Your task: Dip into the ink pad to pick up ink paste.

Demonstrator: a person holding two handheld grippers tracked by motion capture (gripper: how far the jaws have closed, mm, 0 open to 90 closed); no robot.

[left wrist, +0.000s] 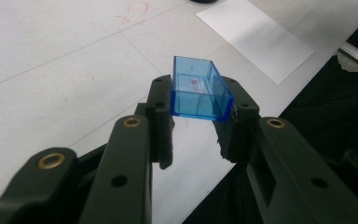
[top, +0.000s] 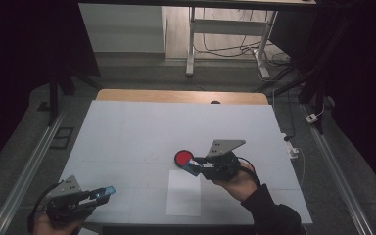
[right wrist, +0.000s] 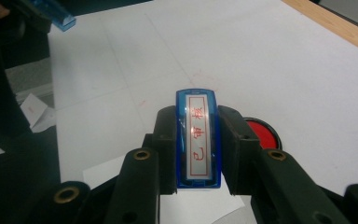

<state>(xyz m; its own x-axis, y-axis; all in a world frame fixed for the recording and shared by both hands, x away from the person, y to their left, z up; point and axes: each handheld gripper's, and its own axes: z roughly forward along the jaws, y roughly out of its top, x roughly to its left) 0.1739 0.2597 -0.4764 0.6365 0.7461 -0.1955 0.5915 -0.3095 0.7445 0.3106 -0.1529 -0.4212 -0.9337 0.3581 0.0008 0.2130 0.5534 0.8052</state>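
The left gripper (left wrist: 200, 123) pinches one clear blue plastic stamp cap (left wrist: 198, 91) between its jaws, open side toward the camera, held over the near left edge of the white table (top: 127, 132). The right gripper (right wrist: 198, 149) clamps one blue rectangular stamp (right wrist: 198, 140) with a white label printed in red characters, held above the table's middle. Just beyond it sits one round red ink pad (top: 183, 157). One white sheet of paper (top: 184, 193) lies flat below the right gripper, near the table's front edge.
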